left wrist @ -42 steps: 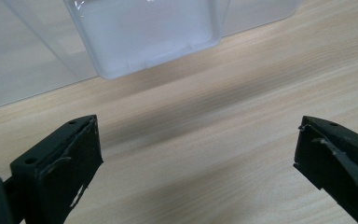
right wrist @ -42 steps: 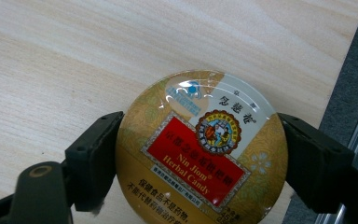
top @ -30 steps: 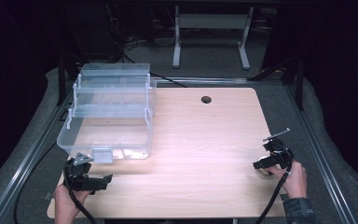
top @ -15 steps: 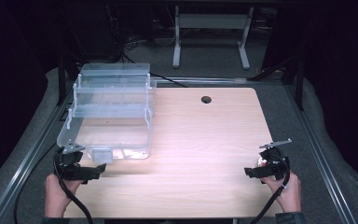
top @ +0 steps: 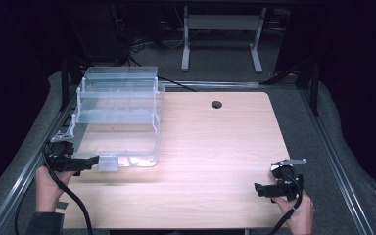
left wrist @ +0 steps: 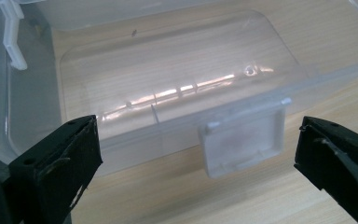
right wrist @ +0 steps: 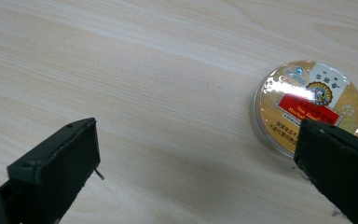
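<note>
A clear plastic storage box (top: 120, 128) stands open at the table's left, its lid (top: 120, 81) raised behind it. My left gripper (top: 91, 160) is at the box's front left corner, pointing along the front wall. Its jaws stand open (left wrist: 196, 140) on either side of the box's white latch tab (left wrist: 242, 140), without touching it. Near the front right of the table my right gripper (top: 260, 189) is open over bare wood (right wrist: 196, 140). A round tin with a gold and red label (right wrist: 307, 105) lies flat just beyond its right jaw.
The wooden table (top: 215, 147) has a cable hole (top: 217, 104) at the back. Metal rails (top: 342, 176) and grey padding run along both sides. A person's hands (top: 46, 183) hold both grippers from the front edge. The box's inside (left wrist: 168, 70) holds nothing.
My left gripper has moved away from the front edge up to the box's front wall and latch. My right gripper has drawn back toward the front edge and slightly left.
</note>
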Demonstrator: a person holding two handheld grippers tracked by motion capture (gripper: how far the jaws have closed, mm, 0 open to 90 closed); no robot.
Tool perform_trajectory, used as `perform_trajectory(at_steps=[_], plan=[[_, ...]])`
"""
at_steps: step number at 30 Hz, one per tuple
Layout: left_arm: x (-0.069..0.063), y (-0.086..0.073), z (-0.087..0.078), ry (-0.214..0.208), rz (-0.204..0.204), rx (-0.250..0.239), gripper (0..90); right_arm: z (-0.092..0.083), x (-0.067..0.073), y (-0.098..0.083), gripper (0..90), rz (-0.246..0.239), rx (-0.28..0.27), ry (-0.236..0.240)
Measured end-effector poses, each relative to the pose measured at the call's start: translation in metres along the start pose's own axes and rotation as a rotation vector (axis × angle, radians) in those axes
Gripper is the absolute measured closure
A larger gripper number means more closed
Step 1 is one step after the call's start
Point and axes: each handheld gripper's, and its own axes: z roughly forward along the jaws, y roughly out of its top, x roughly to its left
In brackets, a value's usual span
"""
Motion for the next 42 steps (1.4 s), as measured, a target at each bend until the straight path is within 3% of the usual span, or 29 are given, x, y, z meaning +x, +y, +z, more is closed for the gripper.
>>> perform_trajectory(at_steps=[2, 8, 10, 16, 20, 24, 26, 28, 31, 35, 42], plan=[[0.009, 0.005, 0.003, 0.003, -0.018, 0.008, 0.3, 0.000, 0.001, -0.002, 0.0, 0.009, -0.010, -0.014], [0.034, 0.020, 0.009, -0.008, -0.058, 0.023, 0.2, 0.004, 0.006, -0.010, 0.0, 0.036, -0.029, 0.021], [0.040, 0.024, 0.009, -0.014, -0.069, 0.027, 0.2, 0.005, 0.009, -0.011, 0.0, 0.033, -0.034, 0.012], [0.058, 0.035, 0.009, 0.016, -0.089, 0.056, 0.2, 0.006, 0.012, -0.014, 0.0, 0.029, -0.030, 0.020], [0.074, 0.043, 0.014, 0.042, -0.109, 0.110, 0.2, 0.003, 0.014, -0.016, 0.3, 0.028, -0.033, 0.025], [0.092, 0.045, 0.022, 0.053, -0.154, 0.147, 0.2, 0.000, 0.009, -0.017, 0.4, 0.038, -0.031, 0.035], [0.101, 0.044, 0.025, 0.061, -0.187, 0.161, 1.0, -0.001, 0.009, -0.018, 0.7, 0.041, -0.034, 0.018], [0.108, 0.042, 0.030, 0.061, -0.213, 0.168, 5.5, 0.000, 0.007, -0.019, 1.1, 0.045, -0.033, 0.027], [0.113, 0.042, 0.038, 0.077, -0.216, 0.203, 17.1, 0.001, 0.004, -0.021, 1.9, 0.053, -0.026, 0.034], [0.117, 0.042, 0.049, 0.100, -0.217, 0.252, 35.7, -0.001, 0.002, -0.023, 2.8, 0.059, -0.030, 0.042], [0.118, 0.043, 0.061, 0.107, -0.236, 0.295, 61.2, -0.002, 0.000, -0.024, 5.5, 0.060, -0.041, 0.040]])
